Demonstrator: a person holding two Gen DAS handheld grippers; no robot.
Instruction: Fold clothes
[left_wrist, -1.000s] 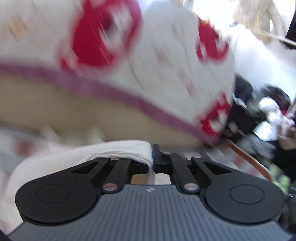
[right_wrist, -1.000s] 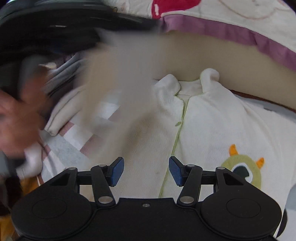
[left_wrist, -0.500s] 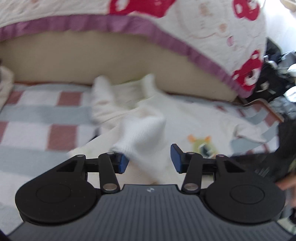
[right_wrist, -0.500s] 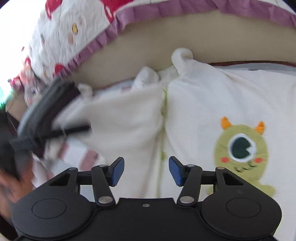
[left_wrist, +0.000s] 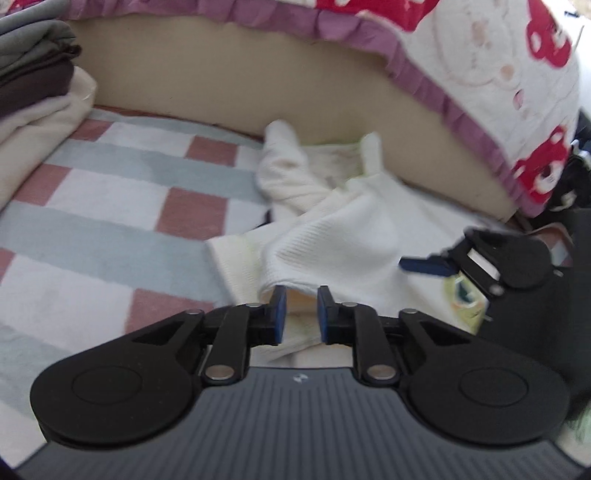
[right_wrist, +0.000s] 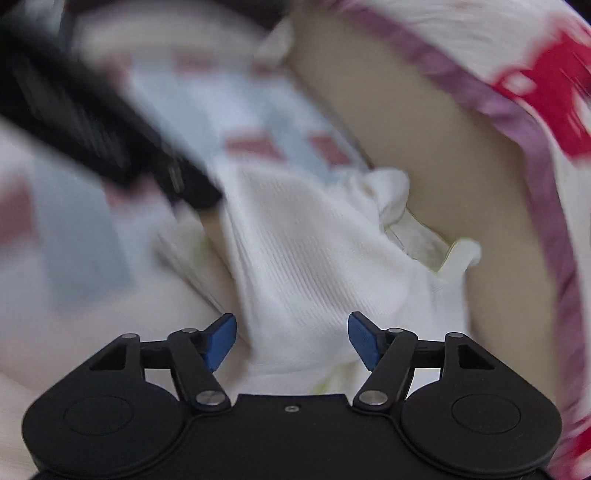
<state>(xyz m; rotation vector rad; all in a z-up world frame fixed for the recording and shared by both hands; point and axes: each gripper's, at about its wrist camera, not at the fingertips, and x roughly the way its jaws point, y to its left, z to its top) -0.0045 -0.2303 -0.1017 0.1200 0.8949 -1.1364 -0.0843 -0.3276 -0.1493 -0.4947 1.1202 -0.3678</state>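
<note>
My left gripper (left_wrist: 299, 310) has just been narrowing, and its blue pads (left_wrist: 279, 308) now stand a small gap apart, with the near edge of the folded sleeve (left_wrist: 340, 240) just beyond the tips; the pads do not press it. My right gripper (right_wrist: 291, 339) has just been widening and its jaws are spread, with the same white cloth lying between and beyond them, ungripped. The garment (right_wrist: 306, 258) is a cream-white ribbed knit top with a small turned collar (left_wrist: 284, 147) at its far end, a pale green trim line, and part of a green cartoon patch (left_wrist: 461, 295) on the right near my right gripper's finger. It lies on a checked blanket (left_wrist: 110, 221) of pink, grey-blue and white squares, up against a beige cushion (left_wrist: 221, 74). A quilt (left_wrist: 498, 66) with purple frill and red prints hangs over that. Folded clothes (left_wrist: 33, 74) are stacked far left.
</note>
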